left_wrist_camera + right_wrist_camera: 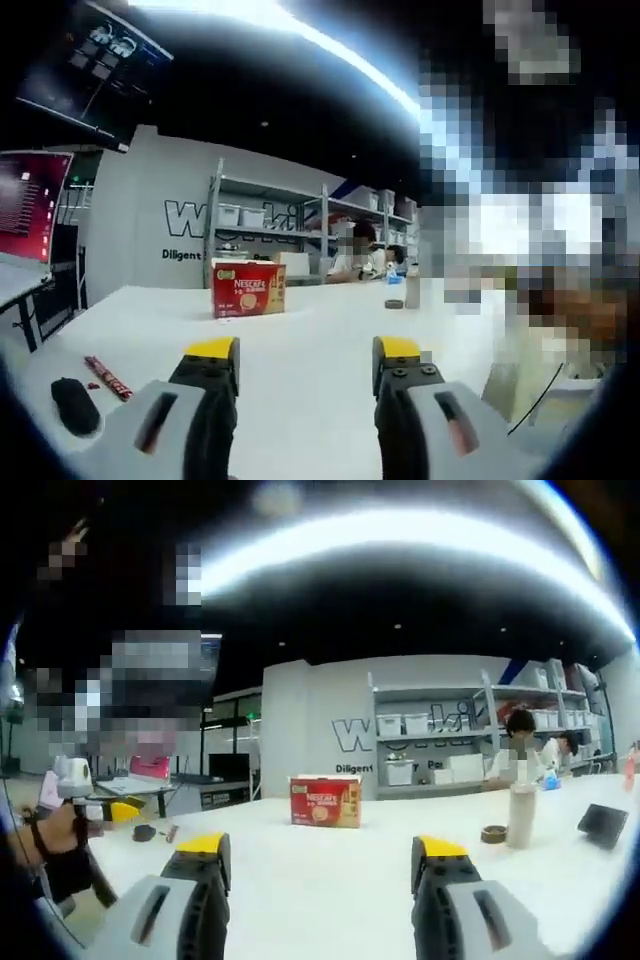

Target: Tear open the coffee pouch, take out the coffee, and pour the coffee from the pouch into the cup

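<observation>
Left claw (306, 362): wide open, yellow-tipped jaws well apart, nothing between them, hovering over the white worktop (300, 330).
Right claw (325, 858): same deal, jaws spread and empty above the worktop (330, 880).
Coffee box (247, 288): red Nescafe carton sitting upright on the far side of the worktop, a bit left of centre in the left gripper view. In the right gripper view it's (325, 801) far and roughly centred, well apart from both claws.
Coffee stick (108, 377): thin red sachet lying flat on the near left of the worktop, just beside a black mouse (74, 405).
Cup: honestly can't tell which thing is the cup. There's a tall pale cylinder (521, 815) standing to the right with a tape roll (493, 834) just beside it.
Other bits: dark tablet-looking thing (603, 825) far right, shelves with bins (450, 730) against the back wall, a monitor (28, 205) at left.
People: a couple seated at the far end of the worktop (520, 750).
</observation>
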`<state>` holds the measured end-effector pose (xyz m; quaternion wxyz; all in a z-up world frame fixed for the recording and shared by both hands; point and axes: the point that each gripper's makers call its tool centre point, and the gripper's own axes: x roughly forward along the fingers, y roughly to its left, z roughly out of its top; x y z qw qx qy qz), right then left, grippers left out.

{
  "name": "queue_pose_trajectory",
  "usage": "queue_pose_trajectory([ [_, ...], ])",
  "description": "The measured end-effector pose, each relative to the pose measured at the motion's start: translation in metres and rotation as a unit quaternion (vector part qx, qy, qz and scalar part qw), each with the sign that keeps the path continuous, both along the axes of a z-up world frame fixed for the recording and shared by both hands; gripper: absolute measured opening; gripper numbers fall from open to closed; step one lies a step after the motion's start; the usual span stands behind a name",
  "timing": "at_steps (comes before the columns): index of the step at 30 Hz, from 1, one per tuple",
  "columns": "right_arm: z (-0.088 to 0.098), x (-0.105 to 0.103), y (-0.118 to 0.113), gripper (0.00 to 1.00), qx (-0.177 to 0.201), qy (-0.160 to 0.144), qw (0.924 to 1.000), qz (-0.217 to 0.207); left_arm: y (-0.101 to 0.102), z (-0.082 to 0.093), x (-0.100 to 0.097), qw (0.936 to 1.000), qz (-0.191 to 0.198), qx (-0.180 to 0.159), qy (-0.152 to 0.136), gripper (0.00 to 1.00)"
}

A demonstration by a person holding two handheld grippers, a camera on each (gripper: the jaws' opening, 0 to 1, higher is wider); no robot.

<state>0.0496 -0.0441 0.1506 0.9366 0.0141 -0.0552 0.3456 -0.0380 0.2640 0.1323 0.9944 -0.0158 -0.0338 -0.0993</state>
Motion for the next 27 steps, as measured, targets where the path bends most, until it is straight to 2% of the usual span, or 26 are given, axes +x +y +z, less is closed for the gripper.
queue_pose_trajectory([
  [4, -0.003, -0.017, 0.008, 0.74, -0.029, -0.003, 0.9995, 0.009, -0.011, 0.011, -0.020, 0.9999, 0.010, 0.006, -0.001, 0.58],
  [7, -0.001, -0.020, 0.012, 0.74, -0.039, -0.006, 0.9991, 0.014, -0.017, 0.017, -0.034, 0.9998, 0.018, 0.008, -0.001, 0.59],
  [11, 0.005, -0.021, 0.015, 0.73, -0.034, -0.012, 0.9992, 0.020, -0.019, 0.017, -0.048, 0.9997, 0.023, 0.003, 0.008, 0.59],
  [15, 0.004, -0.023, 0.017, 0.72, -0.039, -0.015, 0.9989, 0.020, -0.016, 0.019, -0.061, 0.9994, 0.027, -0.017, 0.012, 0.60],
  [18, 0.009, -0.024, 0.015, 0.71, -0.030, -0.018, 0.9993, 0.015, -0.017, 0.020, -0.069, 0.9992, 0.035, -0.015, 0.015, 0.60],
  [27, 0.015, -0.030, 0.007, 0.68, -0.008, -0.020, 0.9997, 0.011, -0.028, 0.030, -0.082, 0.9995, 0.029, -0.010, -0.003, 0.61],
])
